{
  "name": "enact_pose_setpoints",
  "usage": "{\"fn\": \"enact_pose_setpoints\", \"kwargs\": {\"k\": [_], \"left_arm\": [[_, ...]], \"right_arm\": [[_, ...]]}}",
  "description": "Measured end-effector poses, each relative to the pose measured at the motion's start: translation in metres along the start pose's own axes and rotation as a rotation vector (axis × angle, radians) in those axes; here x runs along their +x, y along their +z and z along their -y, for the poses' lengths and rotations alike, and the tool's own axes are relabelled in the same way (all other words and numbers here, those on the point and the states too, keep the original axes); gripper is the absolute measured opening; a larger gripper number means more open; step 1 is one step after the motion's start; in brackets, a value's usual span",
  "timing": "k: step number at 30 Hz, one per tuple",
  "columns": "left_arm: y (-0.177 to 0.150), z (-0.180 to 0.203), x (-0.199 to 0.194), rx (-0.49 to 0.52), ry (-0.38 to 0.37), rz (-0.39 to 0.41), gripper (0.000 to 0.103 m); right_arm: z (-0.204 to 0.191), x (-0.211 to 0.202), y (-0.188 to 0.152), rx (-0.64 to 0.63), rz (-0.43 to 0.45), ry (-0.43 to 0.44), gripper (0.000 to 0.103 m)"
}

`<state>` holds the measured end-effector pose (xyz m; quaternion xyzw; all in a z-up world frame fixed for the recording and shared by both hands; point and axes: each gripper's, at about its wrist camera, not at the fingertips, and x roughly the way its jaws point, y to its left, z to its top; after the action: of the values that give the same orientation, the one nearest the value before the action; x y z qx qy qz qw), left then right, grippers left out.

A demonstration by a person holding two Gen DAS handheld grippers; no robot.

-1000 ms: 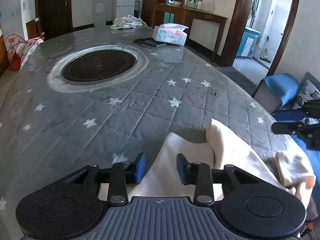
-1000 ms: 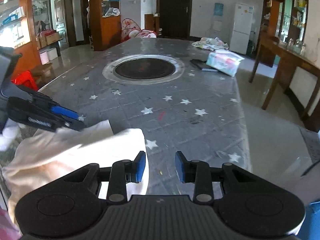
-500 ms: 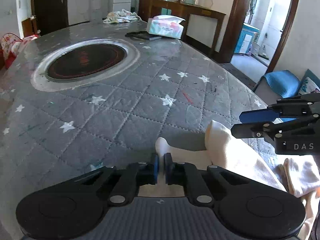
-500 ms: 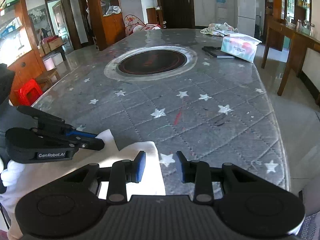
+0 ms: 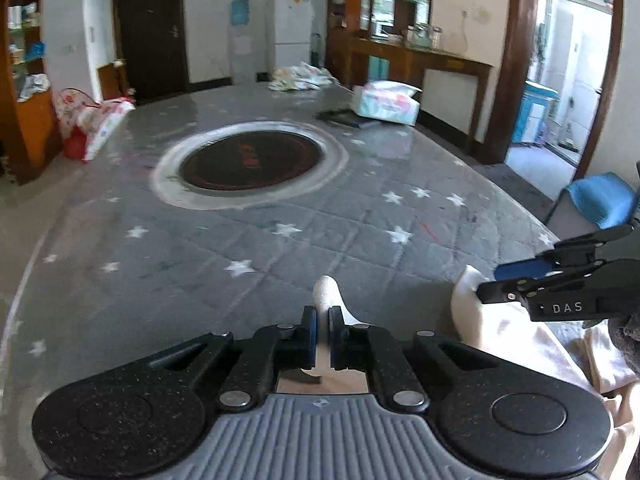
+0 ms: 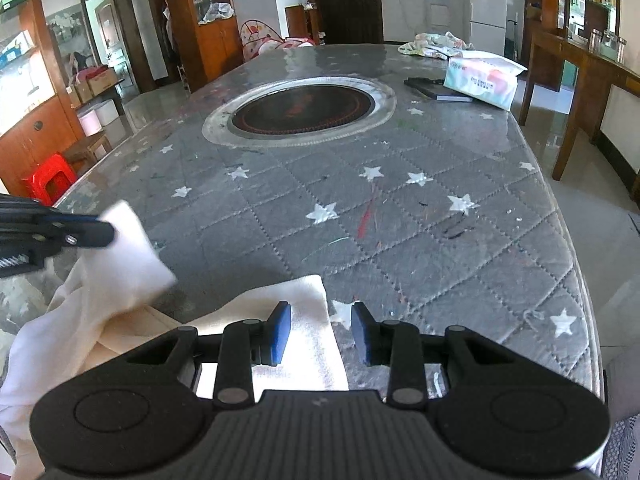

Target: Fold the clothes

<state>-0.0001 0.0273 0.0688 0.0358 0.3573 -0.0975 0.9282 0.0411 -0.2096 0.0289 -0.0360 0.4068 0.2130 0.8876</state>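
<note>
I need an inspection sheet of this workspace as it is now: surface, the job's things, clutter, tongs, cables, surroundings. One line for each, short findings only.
Surface: long table under a grey quilted star cover, with a round dark cooktop set in the middle.
Job's things: cream garment at the near edge, one corner lifted.
Clutter: tissue pack, dark flat book and a crumpled cloth at the far end.
Tongs: left tongs shut on the garment corner; right tongs open, over the garment's edge.
Cables: nothing seen.
Surroundings: white fridge, wooden side table, red stool.
</note>
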Motion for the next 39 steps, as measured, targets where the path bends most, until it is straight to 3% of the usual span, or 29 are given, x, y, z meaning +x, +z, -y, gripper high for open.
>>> {"fn": "enact_pose_setpoints", "kwargs": {"k": [9,19,24,28,33,37,39], "left_arm": [[-0.012,-0.027,-0.035,-0.03,0.115,0.053,0.006],[-0.039,-0.067,-0.059,-0.095,0.245,0.042,0.006],[-0.064,-0.098,-0.079,-0.151,0.304,0.018,0.006],[-0.09,-0.126,-0.084,-0.212,0.343,-0.052,0.006],[-0.107,-0.145,-0.085,-0.239,0.366,-0.13,0.011],[-0.097,-0.144,-0.088,-0.217,0.37,-0.116,0.014],[-0.086,-0.138,-0.088,-0.205,0.333,-0.096,0.015]], "right_arm": [[-0.011,0.004,-0.002,-0.028,-0.011,-0.054,0.034],[-0.013,0.006,-0.005,-0.028,-0.006,-0.091,0.04],[-0.01,0.004,-0.005,-0.015,-0.001,-0.094,0.04],[-0.007,0.005,-0.006,-0.007,-0.002,-0.083,0.04],[-0.006,0.003,-0.005,-0.002,0.008,-0.08,0.039],[-0.004,0.003,-0.001,0.009,0.016,-0.064,0.039],[-0.003,0.004,0.001,0.015,0.019,-0.052,0.039]]}}
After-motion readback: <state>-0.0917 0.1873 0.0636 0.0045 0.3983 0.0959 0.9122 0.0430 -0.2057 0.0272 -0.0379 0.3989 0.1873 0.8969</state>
